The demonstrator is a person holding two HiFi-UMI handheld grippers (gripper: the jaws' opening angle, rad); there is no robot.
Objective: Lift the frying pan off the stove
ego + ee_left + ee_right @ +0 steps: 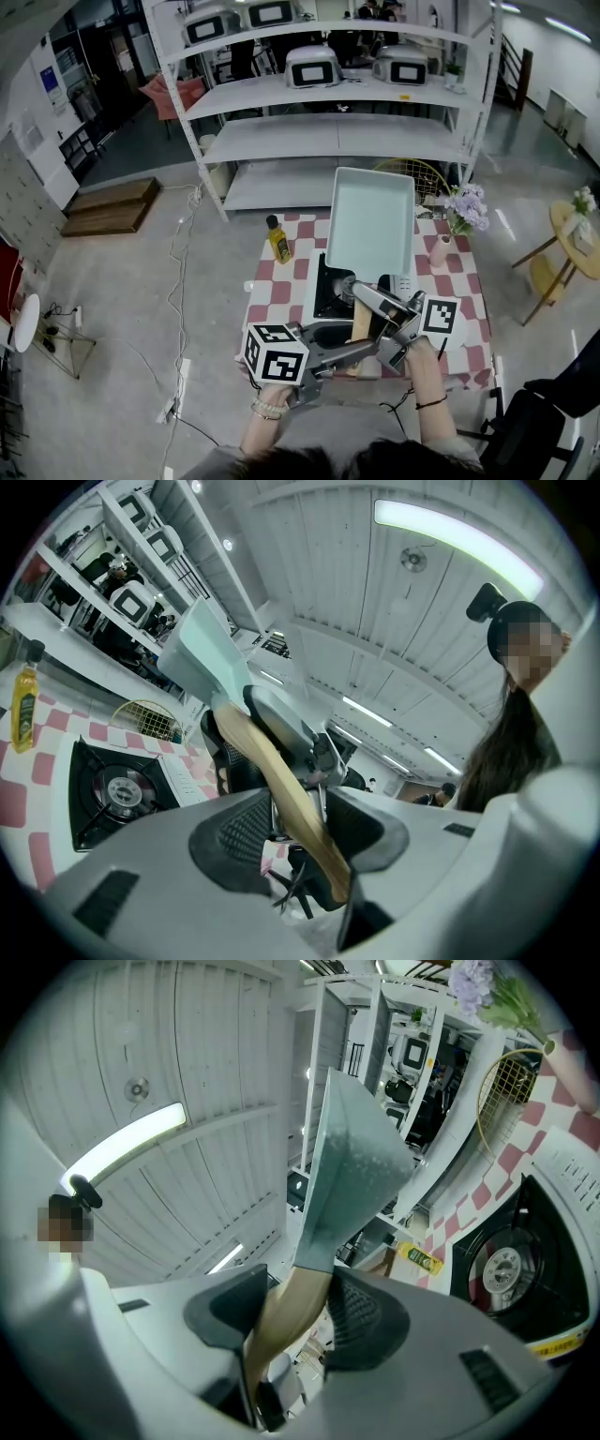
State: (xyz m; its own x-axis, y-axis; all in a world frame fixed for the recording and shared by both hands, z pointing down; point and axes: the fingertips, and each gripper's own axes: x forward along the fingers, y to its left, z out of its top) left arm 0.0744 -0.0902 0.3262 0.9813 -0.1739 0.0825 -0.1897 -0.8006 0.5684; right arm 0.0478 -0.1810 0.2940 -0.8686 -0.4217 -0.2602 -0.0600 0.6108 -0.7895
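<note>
The pale teal rectangular frying pan (372, 220) is in the air above the stove (328, 292), tilted up with its far end high. Its wooden handle (362, 323) points down toward me. My right gripper (377, 307) is shut on the upper part of the handle (286, 1316), just below the pan (352, 1166). My left gripper (364, 351) comes in from the left and is shut on the handle (298, 803) near its lower end. The burner (120, 789) is bare.
The stove sits on a table with a red and white checked cloth (272, 281). A yellow oil bottle (278, 240) stands left of the stove, and a pink vase of flowers (448, 230) to its right. White shelving (328, 141) stands behind the table.
</note>
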